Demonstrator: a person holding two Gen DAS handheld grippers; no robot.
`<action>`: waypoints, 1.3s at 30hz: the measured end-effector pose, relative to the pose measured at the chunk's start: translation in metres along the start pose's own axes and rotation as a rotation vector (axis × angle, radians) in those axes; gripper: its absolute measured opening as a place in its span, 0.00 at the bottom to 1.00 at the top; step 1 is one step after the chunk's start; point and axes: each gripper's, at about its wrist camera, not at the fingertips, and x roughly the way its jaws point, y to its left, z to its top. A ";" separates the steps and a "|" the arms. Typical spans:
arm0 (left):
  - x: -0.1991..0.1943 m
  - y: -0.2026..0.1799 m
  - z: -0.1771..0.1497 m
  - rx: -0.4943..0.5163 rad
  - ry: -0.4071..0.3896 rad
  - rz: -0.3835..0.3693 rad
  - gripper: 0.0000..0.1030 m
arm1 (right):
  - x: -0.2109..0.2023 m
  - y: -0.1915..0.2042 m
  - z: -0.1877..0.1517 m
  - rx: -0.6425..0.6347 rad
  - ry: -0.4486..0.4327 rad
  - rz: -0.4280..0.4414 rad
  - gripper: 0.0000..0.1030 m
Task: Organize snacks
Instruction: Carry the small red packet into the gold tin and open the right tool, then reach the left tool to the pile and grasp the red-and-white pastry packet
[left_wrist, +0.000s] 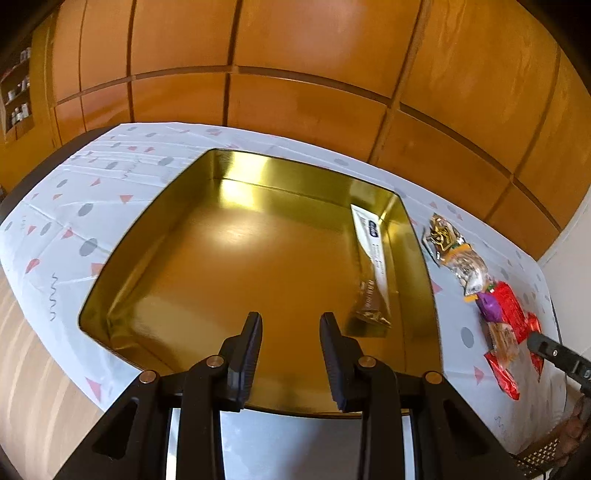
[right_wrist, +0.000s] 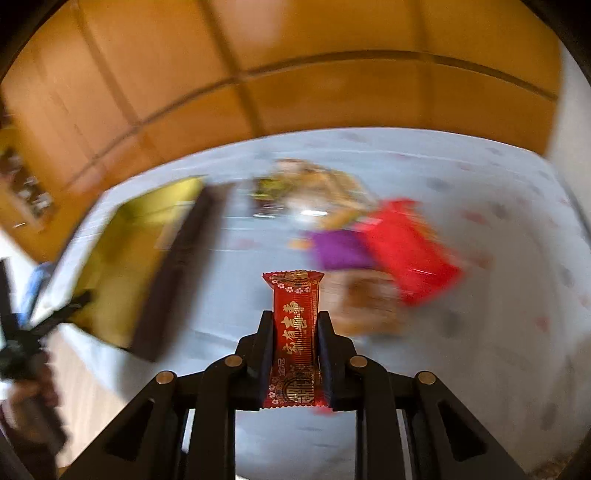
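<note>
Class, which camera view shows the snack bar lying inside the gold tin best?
The left wrist view: the snack bar lies sharp against the gold tin's right wall. The right wrist view is blurred; the tin shows, the bar doesn't.

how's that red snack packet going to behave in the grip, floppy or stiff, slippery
The red snack packet probably holds fairly stiff: clamped in the right hand-held gripper, it stands straight past the fingertips without drooping. Its glossy foil wrapper looks slick, so it may slide if the grip loosens. It seems light, being small and thin.
</note>
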 end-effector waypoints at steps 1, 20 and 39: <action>0.000 0.001 0.000 -0.002 -0.003 0.005 0.31 | 0.004 0.014 0.004 -0.019 0.004 0.037 0.21; 0.003 0.023 -0.004 -0.054 0.006 0.027 0.32 | 0.098 0.130 0.011 -0.095 0.149 0.209 0.25; -0.013 -0.014 -0.010 0.066 -0.023 0.018 0.32 | 0.035 0.116 0.005 -0.239 -0.053 0.013 0.53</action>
